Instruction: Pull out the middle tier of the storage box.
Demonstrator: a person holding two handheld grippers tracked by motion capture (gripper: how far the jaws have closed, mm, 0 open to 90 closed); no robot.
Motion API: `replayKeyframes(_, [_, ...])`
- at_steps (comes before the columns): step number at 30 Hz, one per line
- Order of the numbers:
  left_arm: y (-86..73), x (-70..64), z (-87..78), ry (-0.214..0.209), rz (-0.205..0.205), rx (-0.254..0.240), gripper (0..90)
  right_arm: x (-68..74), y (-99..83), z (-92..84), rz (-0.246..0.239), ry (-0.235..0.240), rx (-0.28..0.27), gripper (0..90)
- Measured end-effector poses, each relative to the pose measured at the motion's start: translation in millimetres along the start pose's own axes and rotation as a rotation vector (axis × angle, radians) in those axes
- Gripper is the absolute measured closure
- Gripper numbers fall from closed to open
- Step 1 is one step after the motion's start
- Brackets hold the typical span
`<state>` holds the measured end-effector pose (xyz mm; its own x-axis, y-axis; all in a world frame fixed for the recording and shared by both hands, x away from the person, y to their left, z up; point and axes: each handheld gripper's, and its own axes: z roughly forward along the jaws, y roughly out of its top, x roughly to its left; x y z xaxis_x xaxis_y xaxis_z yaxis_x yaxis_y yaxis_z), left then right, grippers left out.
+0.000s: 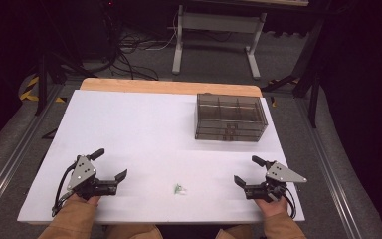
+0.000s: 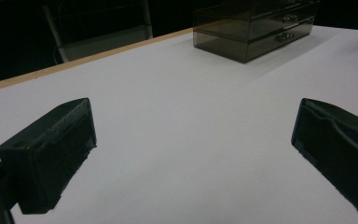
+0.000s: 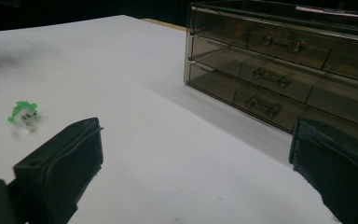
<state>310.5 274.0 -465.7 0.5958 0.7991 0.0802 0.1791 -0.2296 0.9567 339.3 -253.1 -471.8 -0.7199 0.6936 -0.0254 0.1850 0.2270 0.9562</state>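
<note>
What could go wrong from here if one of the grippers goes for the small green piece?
The green piece is tiny and lies flat on the table, so wide open jaws might push it away instead of closing on it. If it belongs in the drawer box, its drawers look closed with small handles, so pulling one might drag the box instead.
</note>
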Motion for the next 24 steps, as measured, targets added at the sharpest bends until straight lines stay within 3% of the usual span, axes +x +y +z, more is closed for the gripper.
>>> replayKeyframes(24, [-0.2,-0.5,1.5,0.006,0.002,0.002,0.5,-1.1,1.1,2.7,0.003,-0.002,-0.011,0.2])
